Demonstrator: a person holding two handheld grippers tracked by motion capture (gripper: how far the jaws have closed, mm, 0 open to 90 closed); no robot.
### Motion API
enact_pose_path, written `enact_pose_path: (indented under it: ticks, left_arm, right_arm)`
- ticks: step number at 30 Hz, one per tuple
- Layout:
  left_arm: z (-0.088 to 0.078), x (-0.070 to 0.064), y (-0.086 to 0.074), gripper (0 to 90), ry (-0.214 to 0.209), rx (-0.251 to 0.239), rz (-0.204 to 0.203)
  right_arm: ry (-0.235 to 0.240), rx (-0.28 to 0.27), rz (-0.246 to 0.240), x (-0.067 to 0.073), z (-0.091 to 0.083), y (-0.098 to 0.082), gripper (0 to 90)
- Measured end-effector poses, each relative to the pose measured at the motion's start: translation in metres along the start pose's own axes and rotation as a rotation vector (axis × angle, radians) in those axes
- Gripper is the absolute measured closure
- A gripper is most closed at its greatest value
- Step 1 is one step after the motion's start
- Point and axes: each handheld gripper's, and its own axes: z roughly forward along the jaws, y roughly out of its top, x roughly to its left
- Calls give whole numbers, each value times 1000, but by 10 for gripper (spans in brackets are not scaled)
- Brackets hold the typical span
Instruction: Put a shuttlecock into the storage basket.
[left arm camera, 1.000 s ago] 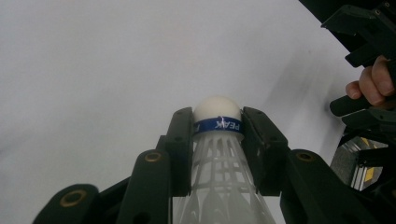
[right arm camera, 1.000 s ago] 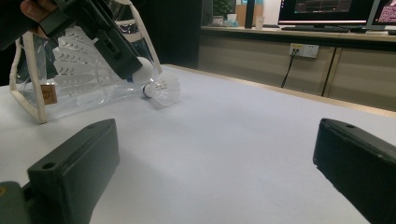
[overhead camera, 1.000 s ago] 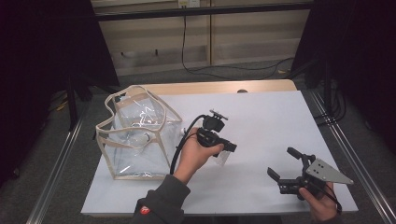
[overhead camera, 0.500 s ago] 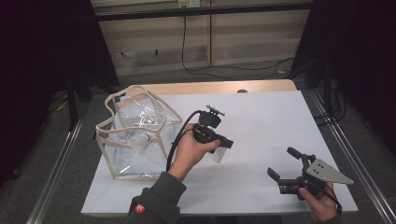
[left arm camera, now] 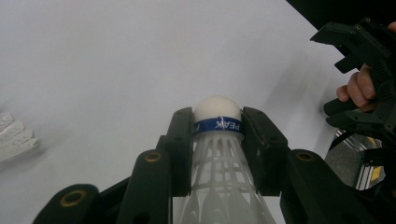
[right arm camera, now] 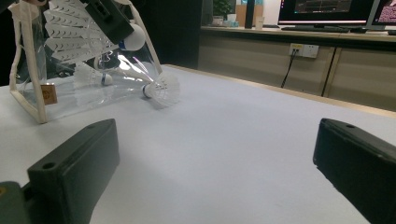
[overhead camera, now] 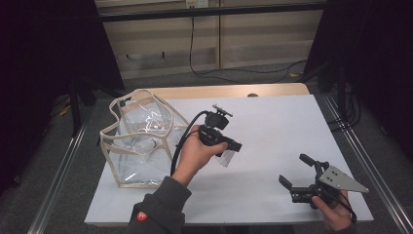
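My left gripper [overhead camera: 236, 146] hovers above the middle of the white table, shut on a white shuttlecock [left arm camera: 217, 154]. Its two jaws squeeze the shuttlecock at the blue band just under the round cork. The right gripper view has that held shuttlecock [right arm camera: 74, 32] at top left. A second shuttlecock [right arm camera: 161, 88] lies on the table beside the clear bag [overhead camera: 141, 141]; its feathers [left arm camera: 14, 137] show at the left edge of the left gripper view. More shuttlecocks lie inside the bag. My right gripper [overhead camera: 293, 169] rests low near the front right, jaws wide open with nothing between them.
The clear bag [right arm camera: 32, 70] with beige trim stands at the table's left side, its mouth facing up. The table's wooden far edge [overhead camera: 229, 90] is behind it, with metal rails along both sides. A desk with monitors [right arm camera: 327, 9] stands beyond the table.
My left gripper has drifted slightly up and toward the bag, still holding the shuttlecock. The right gripper has stayed where it was.
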Motion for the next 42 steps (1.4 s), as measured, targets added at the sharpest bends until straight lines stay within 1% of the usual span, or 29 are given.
enact_pose_path:
  ticks: [18, 25, 27, 42]
  left_arm:
    - [-17, 1, 8, 653, 10, -18, 1]
    - [-26, 2, 11, 654, 1, -21, 0]
    - [-28, 2, 12, 654, 6, -26, -4]
    - [-40, 4, 17, 654, 1, -37, -11]
  right_arm:
    - [1, -2, 1, 0, 0, 0, 3]
    - [0, -2, 3, 0, 0, 0, 3]
    - [1, -1, 3, 0, 0, 0, 3]
    - [1, -2, 0, 0, 0, 0, 3]
